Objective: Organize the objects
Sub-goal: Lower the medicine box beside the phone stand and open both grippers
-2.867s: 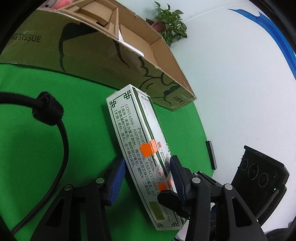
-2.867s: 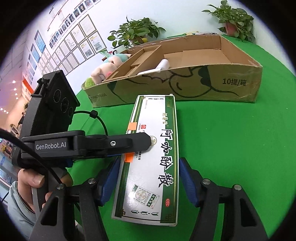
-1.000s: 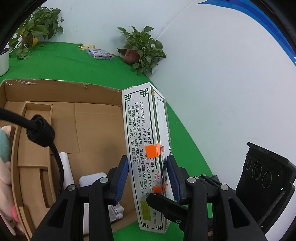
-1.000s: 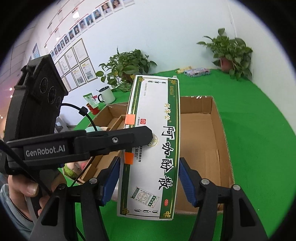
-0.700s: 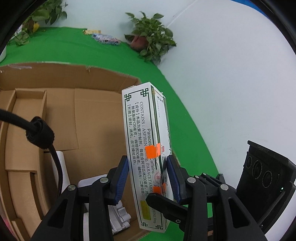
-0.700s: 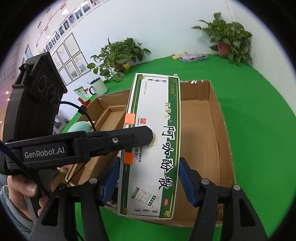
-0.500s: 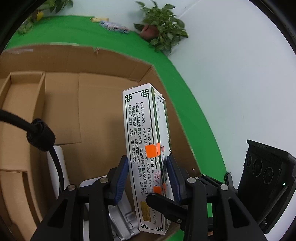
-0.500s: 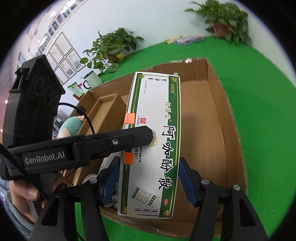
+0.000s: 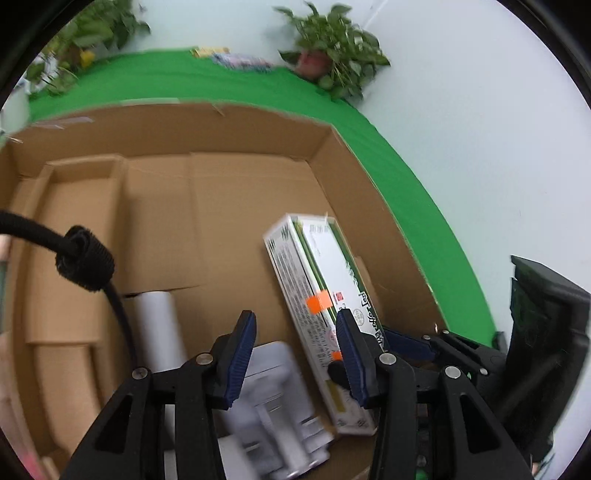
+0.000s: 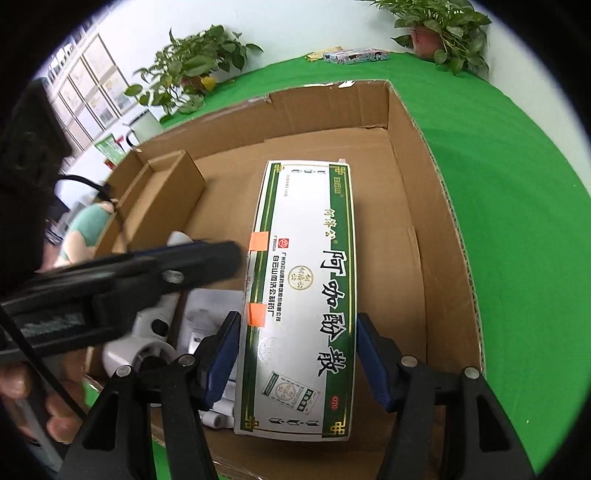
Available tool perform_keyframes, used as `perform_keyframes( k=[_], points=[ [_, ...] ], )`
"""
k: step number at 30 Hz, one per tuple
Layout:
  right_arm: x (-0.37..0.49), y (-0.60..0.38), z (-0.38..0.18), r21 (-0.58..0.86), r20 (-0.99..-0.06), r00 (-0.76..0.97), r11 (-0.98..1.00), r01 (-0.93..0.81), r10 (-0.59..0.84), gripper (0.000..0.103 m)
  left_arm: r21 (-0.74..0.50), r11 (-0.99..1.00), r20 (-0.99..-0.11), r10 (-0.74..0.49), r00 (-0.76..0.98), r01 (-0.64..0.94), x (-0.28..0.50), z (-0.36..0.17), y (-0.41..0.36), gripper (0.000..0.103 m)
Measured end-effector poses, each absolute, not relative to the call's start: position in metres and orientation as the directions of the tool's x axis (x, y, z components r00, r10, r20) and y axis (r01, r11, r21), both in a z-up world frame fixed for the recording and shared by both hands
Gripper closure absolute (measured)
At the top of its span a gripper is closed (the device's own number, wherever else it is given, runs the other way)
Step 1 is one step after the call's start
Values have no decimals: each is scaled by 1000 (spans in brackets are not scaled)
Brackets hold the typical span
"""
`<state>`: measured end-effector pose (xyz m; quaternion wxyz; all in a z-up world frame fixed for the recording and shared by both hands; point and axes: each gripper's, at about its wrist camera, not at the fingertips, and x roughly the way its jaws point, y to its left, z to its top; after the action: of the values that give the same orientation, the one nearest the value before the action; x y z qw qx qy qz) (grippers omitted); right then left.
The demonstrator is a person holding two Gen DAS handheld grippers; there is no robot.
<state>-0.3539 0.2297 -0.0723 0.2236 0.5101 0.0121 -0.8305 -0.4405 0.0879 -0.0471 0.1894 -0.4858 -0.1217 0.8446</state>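
Observation:
A long white-and-green medicine box (image 10: 306, 295) lies inside the open cardboard box (image 10: 439, 206), near its right wall; it also shows in the left wrist view (image 9: 317, 306). My left gripper (image 9: 295, 354) is open; the medicine box lies apart from its left finger and beside its right finger. My right gripper (image 10: 297, 354) has its blue fingers (image 10: 371, 363) on both long sides of the medicine box, shut on it. The left gripper's arm (image 10: 122, 277) crosses the right wrist view.
White plastic items (image 9: 277, 402) and a white roll (image 9: 155, 332) lie in the box's near left. A cardboard divider (image 10: 162, 199) stands at the left, a plush toy (image 10: 86, 229) beyond it. Potted plants (image 10: 439, 29) stand on the green table (image 10: 498, 147).
The medicine box went from the table up over the cardboard box and down inside it. My left gripper opened and let go of it; the right still holds it.

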Motion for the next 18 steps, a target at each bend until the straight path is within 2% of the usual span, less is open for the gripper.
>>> perform_keyframes(
  k=[4,7,11,15,18],
  points=[
    [-356,231,-75,225,-857,-370,-906,359,-359,41,-333,-924,-740,378,-557,-186,-421,-26,76,45],
    [-355,229,-77,233,-865,-350,-906,354,-360,40,-282,-941,-711,335,-618,-186,-397,-14,63,38],
    [-345,221,-84,234,-874,-323,-898,373,-362,29,-210,-967,-670,252,-699,-148,-349,2,36,30],
    [-332,223,-72,204,-845,-395,-901,382,-359,26,-100,-991,-628,134,-766,-91,-306,0,4,22],
    [-307,229,-49,108,-758,-573,-926,362,-312,19,-61,-997,-611,66,-789,-36,-277,-7,-18,21]
  ],
)
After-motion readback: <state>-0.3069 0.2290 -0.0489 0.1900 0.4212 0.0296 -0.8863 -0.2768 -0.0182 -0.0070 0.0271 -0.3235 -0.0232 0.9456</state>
